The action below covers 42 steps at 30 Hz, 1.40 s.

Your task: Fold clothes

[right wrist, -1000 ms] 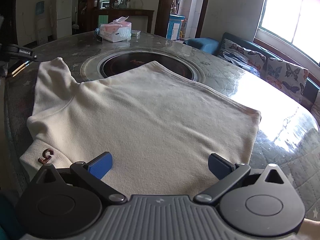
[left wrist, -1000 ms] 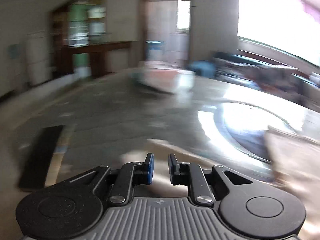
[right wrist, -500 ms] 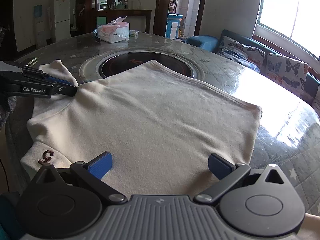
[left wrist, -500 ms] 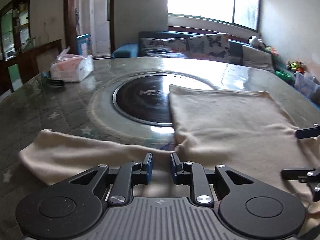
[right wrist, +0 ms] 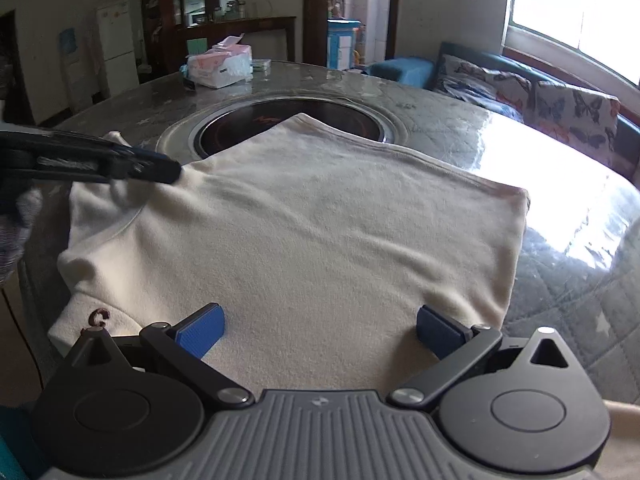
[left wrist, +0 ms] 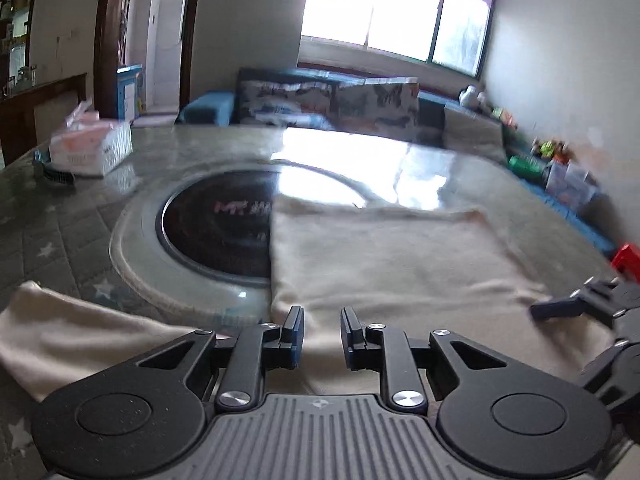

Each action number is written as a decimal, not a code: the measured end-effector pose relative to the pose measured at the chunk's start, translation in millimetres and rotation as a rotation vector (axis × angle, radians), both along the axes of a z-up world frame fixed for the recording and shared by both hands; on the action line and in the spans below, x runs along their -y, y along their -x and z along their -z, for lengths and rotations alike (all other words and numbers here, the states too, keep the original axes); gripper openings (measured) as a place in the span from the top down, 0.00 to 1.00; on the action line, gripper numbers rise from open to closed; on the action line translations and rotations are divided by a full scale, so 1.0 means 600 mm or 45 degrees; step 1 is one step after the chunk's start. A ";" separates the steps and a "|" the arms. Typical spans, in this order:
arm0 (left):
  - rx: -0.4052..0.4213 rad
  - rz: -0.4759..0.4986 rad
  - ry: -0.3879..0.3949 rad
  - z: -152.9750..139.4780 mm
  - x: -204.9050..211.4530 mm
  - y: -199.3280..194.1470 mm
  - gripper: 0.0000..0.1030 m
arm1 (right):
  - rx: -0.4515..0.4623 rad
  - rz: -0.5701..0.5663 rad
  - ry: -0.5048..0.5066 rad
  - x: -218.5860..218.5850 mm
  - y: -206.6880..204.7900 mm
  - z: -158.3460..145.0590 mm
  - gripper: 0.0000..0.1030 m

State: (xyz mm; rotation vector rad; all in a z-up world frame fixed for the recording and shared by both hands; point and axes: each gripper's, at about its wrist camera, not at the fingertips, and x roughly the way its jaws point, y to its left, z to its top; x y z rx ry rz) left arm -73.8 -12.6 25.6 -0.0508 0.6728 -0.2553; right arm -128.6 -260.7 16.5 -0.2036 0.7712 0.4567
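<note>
- On the round stone-look table [right wrist: 460, 120] a cream sweater [right wrist: 320, 232] lies spread flat, its body stretched away from the near edge toward the window side, one far corner over the dark inset cooktop [right wrist: 248, 128].
- One sleeve [left wrist: 80, 332] trails off to the left in the left wrist view, across the table's star-printed cover, well apart from the folded-looking straight side edge of the body.
- Left gripper [left wrist: 320, 336] hangs low at the spot where sleeve meets body, the cloth right beneath its tips; the jaws stand nearly together with a narrow gap, and nothing I can see is pinched in them. From the right wrist view the same tool [right wrist: 156, 168] reaches in from the left at the shoulder.
- Right gripper [right wrist: 320, 328] sits spread wide over the near edge of the body, gripping nothing, blue pads [right wrist: 204, 330] just above the fabric.
- Judging by this, the sleeve is the next thing to fold in, and the left tool is plainly the nearer one: the sleeve's long axis runs leftward from it.
- Fabric looks soft, fleecy, matte; a small dark red emblem [right wrist: 99, 317] marks the near-left part. The tabletop is glossy and throws window glare.
- A tissue pack [right wrist: 220, 66] sits at the far side, well clear.
</note>
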 end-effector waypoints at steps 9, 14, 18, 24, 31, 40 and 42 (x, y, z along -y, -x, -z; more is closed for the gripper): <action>0.041 0.087 -0.068 -0.004 0.006 0.038 0.58 | 0.093 -0.112 0.087 -0.020 0.042 -0.016 0.00; 0.107 0.238 -0.144 -0.008 0.034 0.080 0.57 | 0.171 -0.139 0.094 -0.031 0.071 -0.021 0.00; 0.095 0.287 -0.217 0.009 0.041 0.098 0.57 | 0.199 -0.161 0.121 -0.033 0.081 -0.024 0.00; 0.106 0.285 -0.271 0.022 0.037 0.113 0.54 | 0.202 -0.146 0.082 -0.030 0.089 -0.025 0.00; 0.123 0.276 -0.269 0.006 0.041 0.110 0.54 | 0.186 -0.155 0.083 -0.031 0.103 -0.016 0.00; 0.145 0.336 -0.192 -0.013 0.092 0.088 0.50 | 0.211 0.132 0.030 0.070 0.128 -0.052 0.00; 0.142 0.369 -0.182 -0.012 0.110 0.086 0.49 | 0.211 0.228 0.027 0.103 0.134 -0.055 0.00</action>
